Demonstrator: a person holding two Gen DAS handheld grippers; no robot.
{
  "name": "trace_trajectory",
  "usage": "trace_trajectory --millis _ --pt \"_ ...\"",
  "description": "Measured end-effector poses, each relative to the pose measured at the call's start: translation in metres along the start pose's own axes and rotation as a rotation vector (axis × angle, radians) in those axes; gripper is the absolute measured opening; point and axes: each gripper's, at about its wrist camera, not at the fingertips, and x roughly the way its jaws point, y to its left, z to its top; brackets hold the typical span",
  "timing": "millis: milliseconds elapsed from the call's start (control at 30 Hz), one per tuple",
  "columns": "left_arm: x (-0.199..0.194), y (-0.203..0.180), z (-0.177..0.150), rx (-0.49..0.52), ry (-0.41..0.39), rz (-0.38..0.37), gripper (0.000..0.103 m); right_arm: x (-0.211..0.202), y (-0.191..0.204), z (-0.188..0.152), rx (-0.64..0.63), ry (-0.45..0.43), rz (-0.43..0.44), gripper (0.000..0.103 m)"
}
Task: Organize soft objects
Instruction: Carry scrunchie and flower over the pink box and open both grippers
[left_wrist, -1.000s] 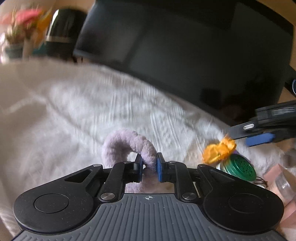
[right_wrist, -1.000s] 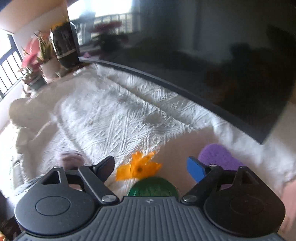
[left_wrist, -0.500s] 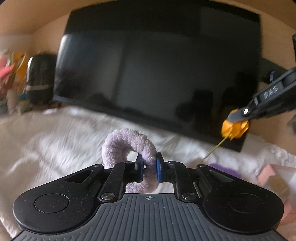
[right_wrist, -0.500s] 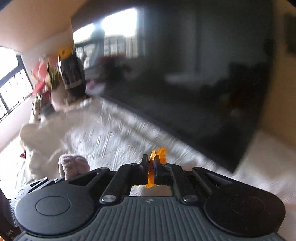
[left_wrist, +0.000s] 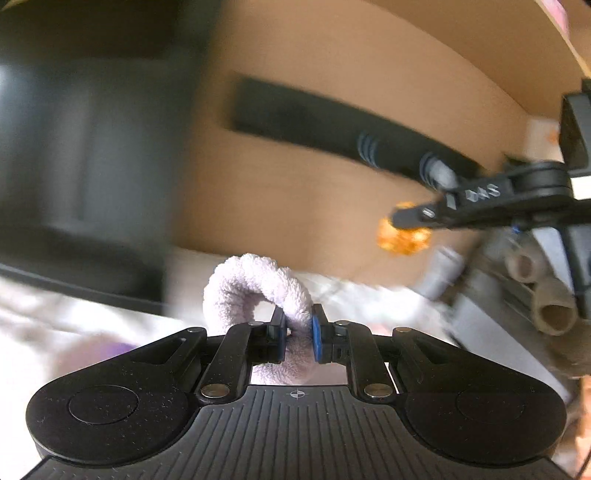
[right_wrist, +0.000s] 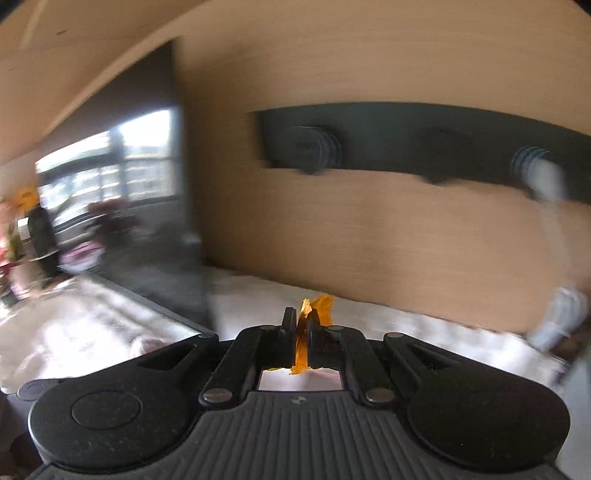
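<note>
My left gripper (left_wrist: 298, 328) is shut on a fluffy lilac scrunchie (left_wrist: 255, 284), held up in the air in front of the wooden wall. My right gripper (right_wrist: 304, 325) is shut on an orange fabric flower (right_wrist: 314, 308); it also shows in the left wrist view (left_wrist: 404, 236) at the right, pinched by the right gripper's fingers (left_wrist: 417, 216). A black wall rack with round pegs (right_wrist: 424, 142) hangs ahead of both grippers; it also shows in the left wrist view (left_wrist: 332, 122). Both views are motion-blurred.
A dark TV screen (left_wrist: 85, 155) stands at the left on a white textured cloth (right_wrist: 92, 325). Cardboard tubes and a grey holder (left_wrist: 550, 302) sit at the right. A white item hangs from the rack's right peg (right_wrist: 546, 181).
Both grippers have lifted and swung right, from facing the TV to facing the wall rack. A second ago the right gripper was open over the flower; it has since shut on it.
</note>
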Motion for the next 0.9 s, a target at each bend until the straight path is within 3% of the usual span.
trace_trajectory --millis 100,133,200,233,367,467,600,700,900 --pt "0.051 -0.022 -0.008 -0.002 0.134 -0.182 0.022 0.008 -0.032 -0.024 0.051 0.034 -0.083 0.009" --pt "0.065 -0.028 -0.018 0.003 0.193 -0.198 0.023 0.019 -0.043 -0.034 0.078 0.081 -0.085 0.012" --pt "0.091 -0.042 -0.035 0.063 0.271 -0.102 0.024 0.039 -0.062 -0.055 0.136 0.171 -0.077 0.035" --pt "0.098 -0.048 -0.043 0.103 0.277 -0.044 0.024 0.047 -0.068 -0.065 0.16 0.193 -0.088 0.037" --pt "0.097 -0.052 -0.053 0.074 0.244 -0.042 0.024 0.058 -0.074 -0.1 0.191 0.193 -0.105 0.037" --pt "0.084 -0.055 -0.051 0.098 0.198 0.008 0.024 0.049 -0.069 -0.114 0.19 0.156 -0.101 0.039" --pt "0.054 -0.05 -0.056 0.098 0.114 0.066 0.024 0.031 -0.059 -0.132 0.177 0.087 -0.093 0.051" --pt "0.033 -0.04 -0.062 0.058 0.076 0.11 0.024 0.022 -0.044 -0.137 0.129 0.06 -0.08 0.052" --pt "-0.021 -0.015 -0.079 -0.021 0.03 0.155 0.024 0.015 -0.002 -0.139 0.059 0.067 0.038 0.057"
